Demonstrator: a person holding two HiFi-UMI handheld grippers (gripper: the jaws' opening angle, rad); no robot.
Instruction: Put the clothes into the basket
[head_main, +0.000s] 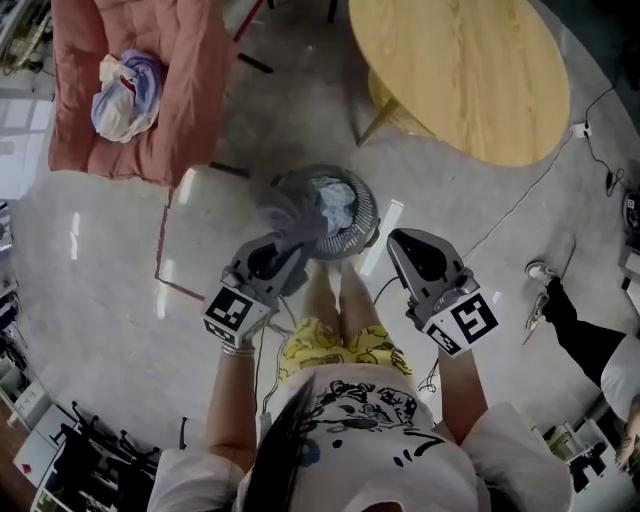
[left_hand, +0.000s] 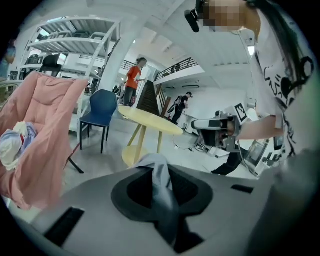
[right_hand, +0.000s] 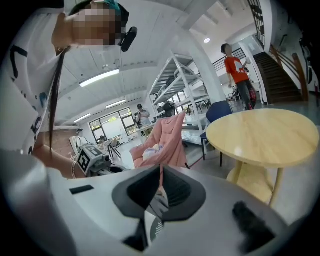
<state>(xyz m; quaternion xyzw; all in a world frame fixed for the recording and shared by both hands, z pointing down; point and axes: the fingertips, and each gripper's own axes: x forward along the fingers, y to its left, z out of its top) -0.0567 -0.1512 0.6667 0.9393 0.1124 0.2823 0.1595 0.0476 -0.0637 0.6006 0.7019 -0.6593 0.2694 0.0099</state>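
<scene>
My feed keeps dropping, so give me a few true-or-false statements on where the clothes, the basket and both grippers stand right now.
1. The left gripper holds a grey cloth. True.
2. The basket is empty. False: a light garment already lies in it.
3. The right gripper grips a shirt. False: its jaws are together with nothing between them.
4. A bundle of clothes lies on the pink chair. True.
5. The basket stands on the yellow table. False: it stands on the floor, apart from the table.
</scene>
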